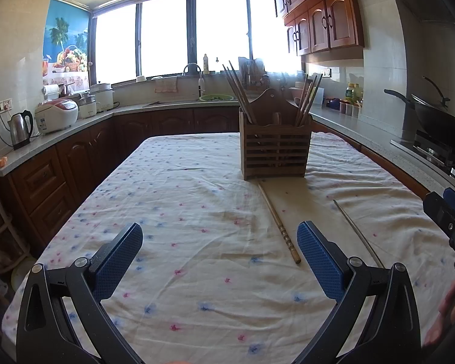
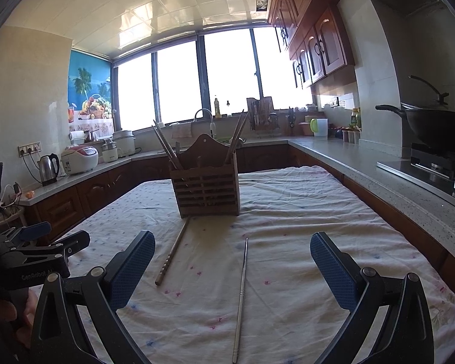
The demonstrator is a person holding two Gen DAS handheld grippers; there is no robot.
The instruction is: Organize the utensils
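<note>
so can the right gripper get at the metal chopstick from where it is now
Probably yes: the metal chopstick lies loose on the tablecloth straight ahead of the open right gripper, apart from the wooden chopstick, nothing blocking.

My surface [image 1: 197, 212]: table under rumpled white cloth with pink and blue flecks. Slatted wooden holder [image 1: 275, 154] stands on far half, chopsticks upright inside. Wooden chopstick [image 1: 278, 220] lies on cloth before it, tip near holder base. Metal chopstick [image 2: 242, 300] lies beside it, apart.
</note>
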